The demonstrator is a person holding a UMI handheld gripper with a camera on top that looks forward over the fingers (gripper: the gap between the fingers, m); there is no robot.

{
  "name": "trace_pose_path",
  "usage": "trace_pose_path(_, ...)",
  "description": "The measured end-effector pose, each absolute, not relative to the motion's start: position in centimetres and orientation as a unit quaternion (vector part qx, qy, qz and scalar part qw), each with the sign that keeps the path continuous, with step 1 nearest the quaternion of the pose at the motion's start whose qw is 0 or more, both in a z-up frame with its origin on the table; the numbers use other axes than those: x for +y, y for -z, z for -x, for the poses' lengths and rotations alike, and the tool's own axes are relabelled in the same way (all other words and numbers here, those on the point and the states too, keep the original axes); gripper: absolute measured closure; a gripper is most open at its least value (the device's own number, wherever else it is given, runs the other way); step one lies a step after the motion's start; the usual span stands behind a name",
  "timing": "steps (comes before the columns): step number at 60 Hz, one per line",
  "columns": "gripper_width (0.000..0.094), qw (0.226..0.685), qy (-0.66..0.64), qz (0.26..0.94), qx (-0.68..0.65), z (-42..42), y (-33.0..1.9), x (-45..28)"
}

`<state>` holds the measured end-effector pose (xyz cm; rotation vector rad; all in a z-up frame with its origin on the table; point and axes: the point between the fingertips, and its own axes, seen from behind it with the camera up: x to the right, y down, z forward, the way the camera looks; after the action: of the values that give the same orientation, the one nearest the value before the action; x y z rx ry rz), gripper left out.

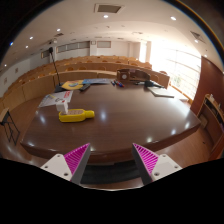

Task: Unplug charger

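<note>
1. A yellow and white elongated charger-like object (77, 116) lies flat on the dark brown glossy wooden table (120, 125), well beyond the gripper's fingers and toward their left side.
2. Its long axis runs roughly crosswise to the fingers. The yellow body forms the left and middle part, and a small yellow end points right, toward the table's centre.
3. A white piece sits on the object's upper left part. Whether a cable or socket joins it cannot be told.
4. The gripper (112, 158) is held wide open with nothing between its fingers. The two magenta pads (77, 156) stand well apart above the near edge of the table.
5. Farther back on the table lie a flat yellow round item (74, 85), some white sheets of paper (161, 95) and a dark brown bag-like object (133, 75).
6. Beyond the table are rows of wooden desks (40, 80) and a bright window (183, 65) at the right.
</note>
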<state>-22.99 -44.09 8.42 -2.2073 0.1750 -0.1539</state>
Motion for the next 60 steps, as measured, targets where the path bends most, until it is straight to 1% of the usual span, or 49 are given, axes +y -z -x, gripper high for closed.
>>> trace_pose_path(8, 0.0083, 0.454, 0.023, 0.889, 0.048, 30.5, -6.6, -38.2)
trace_pose_path(19, 0.0080, 0.494, -0.004, 0.869, 0.024, 39.0, -7.2, -29.0)
trace_pose_path(26, 0.0082, 0.504, -0.009, 0.863, 0.023, 41.7, -7.1, -24.0)
trace_pose_path(34, 0.0100, 0.508, 0.008, 0.861, 0.029, 42.1, -5.7, -19.3)
trace_pose_path(37, 0.0137, 0.510, 0.010, 0.860, 0.033, 42.1, -5.3, -18.0)
trace_pose_path(40, 0.0214, 0.514, 0.007, 0.857, 0.038, 42.1, -5.1, -16.9)
trace_pose_path(42, 0.0300, 0.515, 0.004, 0.856, 0.040, 42.1, -5.1, -16.6)
trace_pose_path(46, 0.0522, 0.523, 0.003, 0.851, 0.050, 42.1, -4.9, -15.6)
trace_pose_path(47, 0.0545, 0.524, -0.005, 0.850, 0.048, 42.5, -4.9, -15.5)
trace_pose_path(51, 0.0559, 0.525, 0.006, 0.849, 0.050, 42.2, -5.0, -15.5)
trace_pose_path(60, 0.0676, 0.527, 0.015, 0.849, 0.039, 42.3, -5.2, -15.6)
